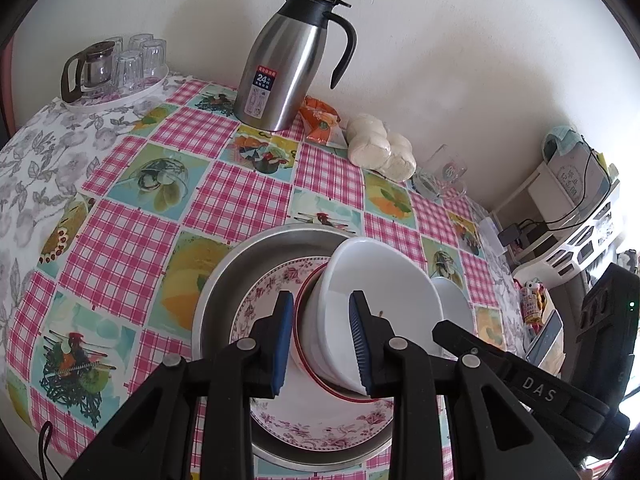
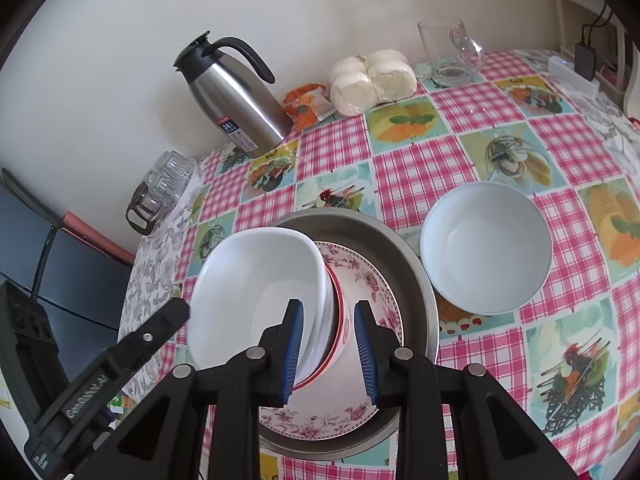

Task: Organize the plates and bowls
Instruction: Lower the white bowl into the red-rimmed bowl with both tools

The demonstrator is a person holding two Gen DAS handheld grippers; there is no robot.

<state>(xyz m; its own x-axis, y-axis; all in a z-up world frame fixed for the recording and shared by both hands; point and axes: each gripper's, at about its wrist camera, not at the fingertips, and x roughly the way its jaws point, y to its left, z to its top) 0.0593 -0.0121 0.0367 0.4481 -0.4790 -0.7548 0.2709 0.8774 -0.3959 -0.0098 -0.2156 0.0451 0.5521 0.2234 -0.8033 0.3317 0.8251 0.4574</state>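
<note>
A white bowl point(image 1: 384, 280) point(image 2: 256, 280) is nested in a red-rimmed bowl point(image 1: 304, 344) point(image 2: 338, 336). The pair hangs tilted over a floral plate point(image 1: 260, 300) point(image 2: 372, 280) that lies in a round metal pan point(image 1: 224, 276) point(image 2: 416, 280). My left gripper point(image 1: 322, 312) is shut on the stack's wall, one pad outside and one inside the white bowl. My right gripper point(image 2: 327, 320) is shut on the opposite wall in the same way. A second white bowl point(image 2: 486, 248) point(image 1: 454, 300) stands upright on the table beside the pan.
On the checked tablecloth point(image 1: 132, 240), along the wall, stand a steel thermos jug point(image 1: 280, 64) point(image 2: 236, 104), an orange snack packet point(image 1: 320, 120), bagged buns point(image 1: 380, 148) point(image 2: 372, 80) and a glass mug point(image 2: 448, 52). A tray of glasses point(image 1: 120, 68) sits in the corner. A white shelf point(image 1: 568, 208) is beyond the table edge.
</note>
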